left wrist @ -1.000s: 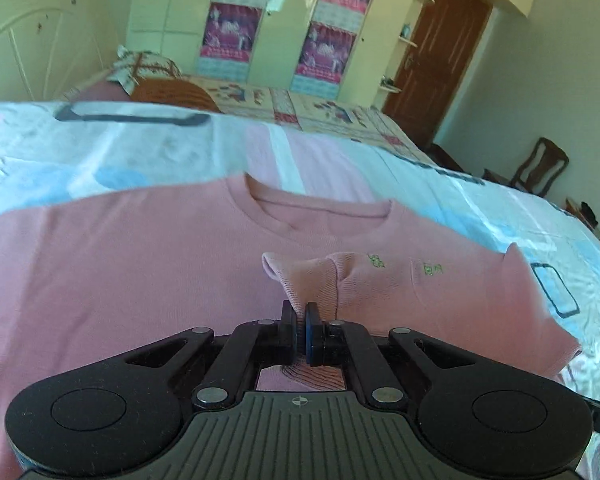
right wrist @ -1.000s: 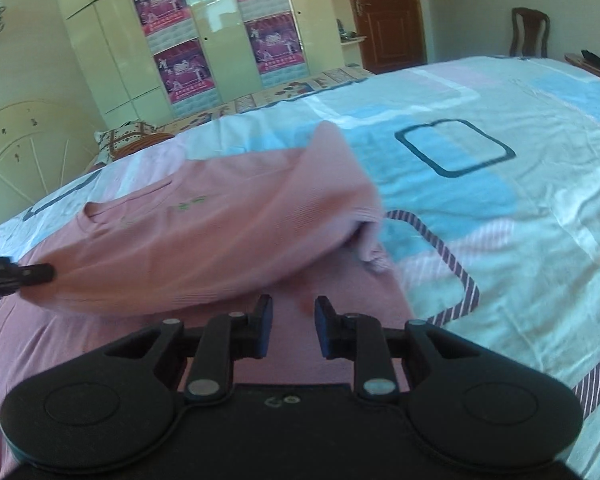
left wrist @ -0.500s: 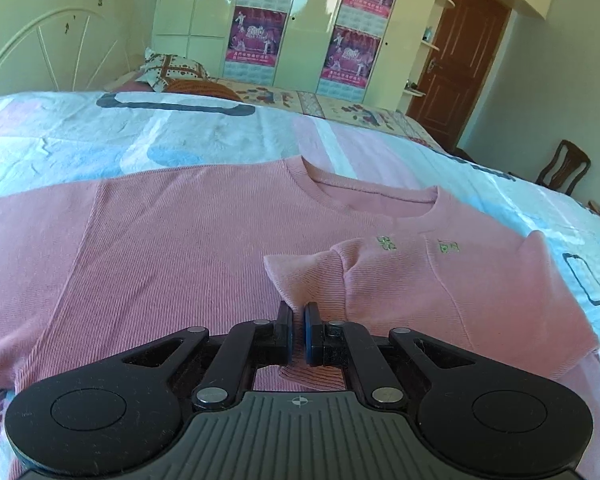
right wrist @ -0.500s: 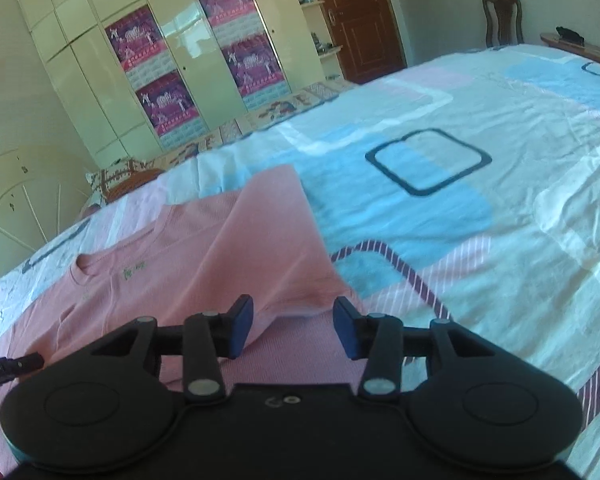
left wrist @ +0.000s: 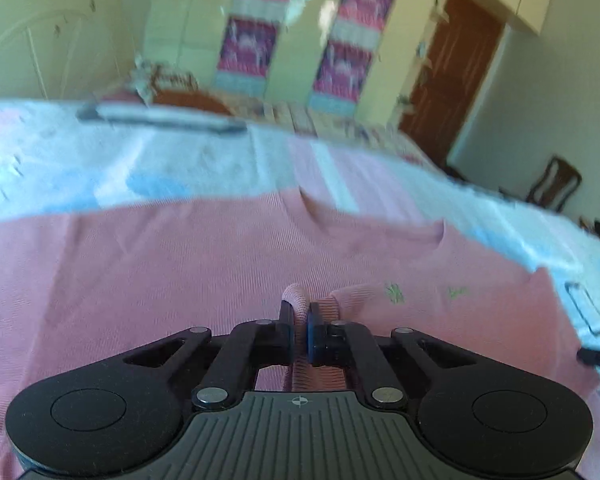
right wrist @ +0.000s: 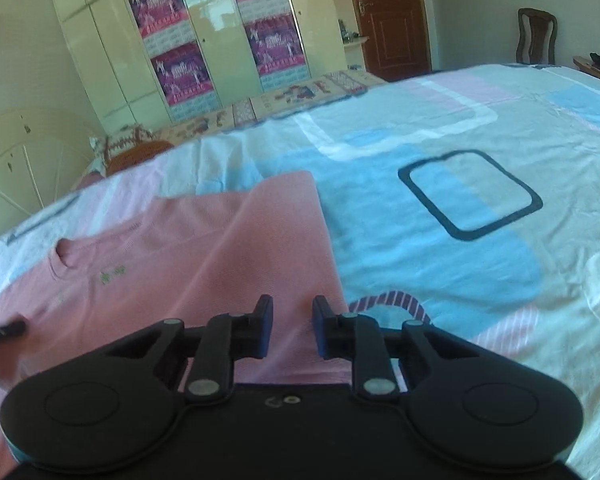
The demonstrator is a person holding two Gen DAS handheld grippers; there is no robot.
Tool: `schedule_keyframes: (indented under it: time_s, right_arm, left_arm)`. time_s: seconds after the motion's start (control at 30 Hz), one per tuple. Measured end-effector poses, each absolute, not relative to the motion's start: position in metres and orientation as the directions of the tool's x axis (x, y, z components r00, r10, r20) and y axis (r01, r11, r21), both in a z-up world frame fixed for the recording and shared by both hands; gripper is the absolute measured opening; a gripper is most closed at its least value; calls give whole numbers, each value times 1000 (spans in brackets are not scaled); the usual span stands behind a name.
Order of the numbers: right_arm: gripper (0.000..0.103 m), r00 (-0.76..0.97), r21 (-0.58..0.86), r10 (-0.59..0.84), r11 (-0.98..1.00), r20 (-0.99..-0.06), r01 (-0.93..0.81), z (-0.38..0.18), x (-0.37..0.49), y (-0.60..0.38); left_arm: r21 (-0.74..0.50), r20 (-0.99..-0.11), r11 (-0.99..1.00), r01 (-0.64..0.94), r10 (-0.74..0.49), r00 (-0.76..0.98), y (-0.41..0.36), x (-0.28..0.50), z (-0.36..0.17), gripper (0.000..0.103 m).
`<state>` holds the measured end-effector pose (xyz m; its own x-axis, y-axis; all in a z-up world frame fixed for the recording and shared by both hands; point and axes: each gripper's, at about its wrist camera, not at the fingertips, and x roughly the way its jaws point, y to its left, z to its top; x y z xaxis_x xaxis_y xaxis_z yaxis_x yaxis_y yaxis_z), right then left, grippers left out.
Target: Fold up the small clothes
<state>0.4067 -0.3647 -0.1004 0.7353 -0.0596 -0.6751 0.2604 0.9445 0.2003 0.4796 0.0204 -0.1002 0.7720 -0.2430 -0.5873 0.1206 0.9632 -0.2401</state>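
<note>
1. Pink knit fabric of a small sweater [left wrist: 180, 272] is spread flat on a bed cover [right wrist: 440, 240] patterned in pale blue, white and pink.
2. A narrow ridge of that fabric is pinched between the jaws of the left gripper [left wrist: 299, 330], which are closed tight on it; the pinched fold rises just above the fingertips.
3. Directly ahead of the left gripper, the neckline [left wrist: 364, 220] is seen, and two small green embroidered marks [left wrist: 394, 292] lie ahead and slightly to its right.
4. The right gripper [right wrist: 292, 330] is held over the sweater's right-hand part, with a narrow gap between its jaws; they have just been closing, and nothing is gripped between them.
5. Whether the right gripper's fingertips touch the cloth below cannot be told.
6. In the right wrist view, the sweater's straight edge [right wrist: 324, 240] runs away ahead of the gripper, with bare bed cover to its right.
7. A dark square outline [right wrist: 470, 196] printed on the cover lies well ahead and to the right.
8. A dark tip of the left gripper is seen at the far left edge of that view, resting on pink fabric.
</note>
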Motion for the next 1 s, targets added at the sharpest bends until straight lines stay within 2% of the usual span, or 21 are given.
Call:
schedule_keyframes:
  time_s: [0.07, 0.2, 0.27, 0.3, 0.33, 0.37, 0.4, 0.47, 0.53, 0.6, 0.73, 0.8, 0.87, 0.9, 0.93, 0.97, 1.0]
  right_arm:
    - [16, 721, 187, -69, 945, -690, 269, -107, 406, -366]
    - [16, 726, 170, -61, 956, -685, 240, -108, 403, -365]
    - [18, 724, 164, -50, 961, -688, 221, -106, 404, -366]
    - [19, 732, 171, -42, 962, -680, 213, -103, 403, -367]
    - [21, 744, 176, -37, 963, -667, 205, -98, 402, -367]
    - [23, 757, 177, -33, 965, -653, 195, -94, 404, -369]
    - [23, 764, 177, -33, 966, -645, 191, -91, 406, -371]
    - [22, 774, 187, -22, 966, -632, 180, -87, 420, -372]
    - [22, 770, 185, 14, 973, -638, 136, -87, 442, -362]
    - [26, 749, 190, 89, 981, -656, 49, -91, 468, -339]
    - [21, 694, 115, 198, 980, -692, -165, -104, 494, -286]
    - [21, 695, 80, 196, 977, -692, -196, -106, 499, -286]
    - [22, 720, 27, 112, 991, -685, -130, -104, 506, -308]
    - [25, 734, -22, 12, 999, -679, -36, -103, 514, -328]
    - [24, 723, -40, -74, 997, -687, 64, -105, 521, -350]
    - [14, 713, 36, -53, 993, -699, 109, -106, 527, -376]
    - [9, 711, 118, 4, 987, -704, 112, -106, 530, -392]
  left_arm:
    - [-244, -567, 967, 71, -202, 798, 27, 470, -99, 5]
    - [-209, -635, 977, 44, -170, 754, 26, 471, -120, 5]
    - [-200, -638, 979, 35, -158, 754, 24, 473, -120, 8]
    - [-197, -645, 980, 10, -137, 752, 26, 475, -116, 24]
    - [-171, -640, 984, -43, -78, 764, 27, 473, -110, 49]
    - [-146, -607, 985, -89, -18, 795, 29, 468, -102, 58]
    - [-139, -549, 987, -82, -8, 835, 30, 461, -92, 62]
    - [-154, -542, 988, 7, -90, 835, 19, 464, -82, 62]
    - [-132, -586, 982, 137, -189, 788, -10, 475, -83, 62]
    - [-101, -611, 975, 200, -219, 761, -38, 483, -90, 62]
    - [-141, -642, 971, 193, -238, 729, -54, 497, -105, 62]
    - [-166, -646, 971, 173, -240, 725, -46, 500, -112, 62]
    - [-169, -638, 967, 190, -254, 727, -39, 496, -114, 61]
    - [-148, -641, 967, 207, -253, 725, -40, 494, -115, 61]
    - [-126, -643, 967, 221, -250, 724, -42, 493, -115, 61]
    - [-101, -644, 968, 231, -241, 726, -46, 492, -115, 61]
    - [-76, -645, 969, 237, -229, 729, -49, 491, -116, 61]
